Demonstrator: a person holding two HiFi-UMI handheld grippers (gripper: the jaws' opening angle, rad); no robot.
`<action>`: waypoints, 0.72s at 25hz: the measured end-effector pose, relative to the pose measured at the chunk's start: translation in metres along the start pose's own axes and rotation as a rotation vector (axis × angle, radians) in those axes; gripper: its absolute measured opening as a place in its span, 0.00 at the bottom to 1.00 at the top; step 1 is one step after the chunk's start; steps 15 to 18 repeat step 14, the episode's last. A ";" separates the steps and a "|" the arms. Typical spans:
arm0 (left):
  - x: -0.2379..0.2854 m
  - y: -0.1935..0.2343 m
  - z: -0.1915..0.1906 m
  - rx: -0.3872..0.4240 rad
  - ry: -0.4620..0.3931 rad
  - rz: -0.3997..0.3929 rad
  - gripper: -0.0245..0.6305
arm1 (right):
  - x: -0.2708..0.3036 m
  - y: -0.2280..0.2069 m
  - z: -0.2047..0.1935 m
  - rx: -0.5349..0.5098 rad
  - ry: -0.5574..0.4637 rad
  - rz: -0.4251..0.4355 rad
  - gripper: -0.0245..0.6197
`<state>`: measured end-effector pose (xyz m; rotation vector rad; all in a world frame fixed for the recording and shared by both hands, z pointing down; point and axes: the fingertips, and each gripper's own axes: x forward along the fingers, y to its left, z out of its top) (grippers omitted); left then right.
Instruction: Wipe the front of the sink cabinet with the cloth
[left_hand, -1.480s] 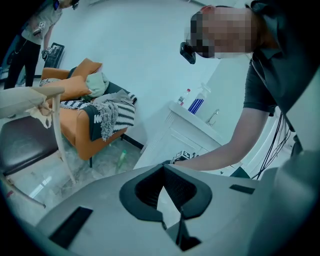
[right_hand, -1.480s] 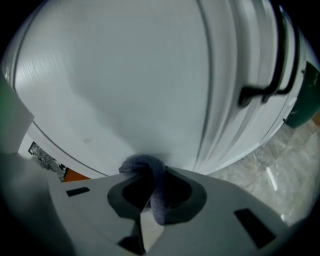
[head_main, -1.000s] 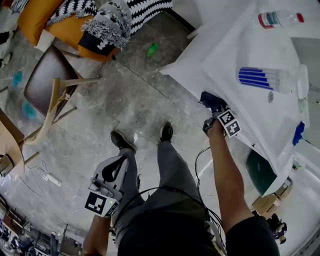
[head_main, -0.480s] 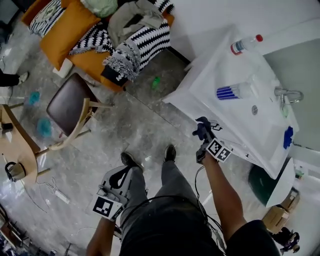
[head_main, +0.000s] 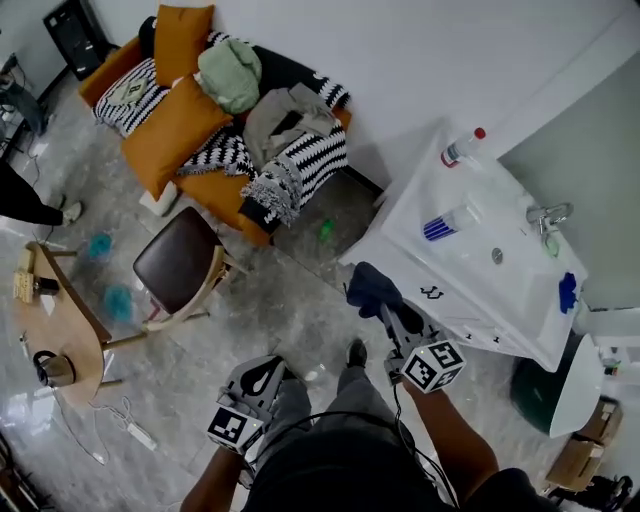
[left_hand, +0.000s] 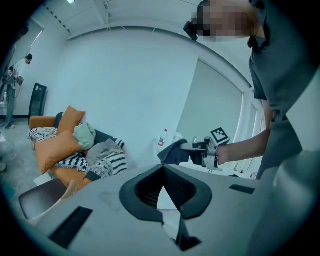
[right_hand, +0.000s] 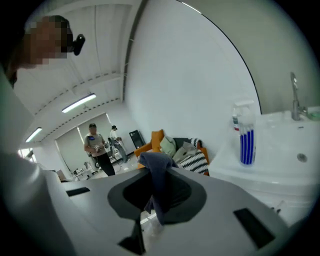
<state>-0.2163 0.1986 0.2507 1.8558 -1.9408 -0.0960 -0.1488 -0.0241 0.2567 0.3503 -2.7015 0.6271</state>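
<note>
Cloth (head_main: 371, 286), dark blue, pinched in the right gripper (head_main: 388, 312). We read the jaws as closed on a bunched fold, with the rest draping down over them in the right gripper view. We take this tight pinch to leave a loose flap free to drag across a panel. The gripper is held out at arm's length and points along the sink cabinet (head_main: 468, 312) rather than into it. The cloth hangs near the cabinet's front corner. We judge it clear of the white face, though the head view alone cannot settle contact. Left gripper (head_main: 262, 377): jaws brought together on nothing, held low by the person's leg, presumably parked out of the wiping arm's way. On the cabinet top, a blue-striped bottle (head_main: 446, 222) stands beside the basin, well apart from the front panel, so we expect it not to hinder a wipe.
</note>
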 end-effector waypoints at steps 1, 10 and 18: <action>-0.004 0.001 0.004 0.009 -0.009 -0.005 0.04 | -0.006 0.016 0.011 -0.028 -0.017 0.017 0.11; -0.030 -0.007 0.013 0.127 -0.050 -0.105 0.04 | -0.070 0.095 0.038 -0.146 -0.097 0.019 0.11; -0.039 -0.022 0.006 0.168 -0.027 -0.159 0.04 | -0.092 0.116 0.037 -0.163 -0.137 0.002 0.11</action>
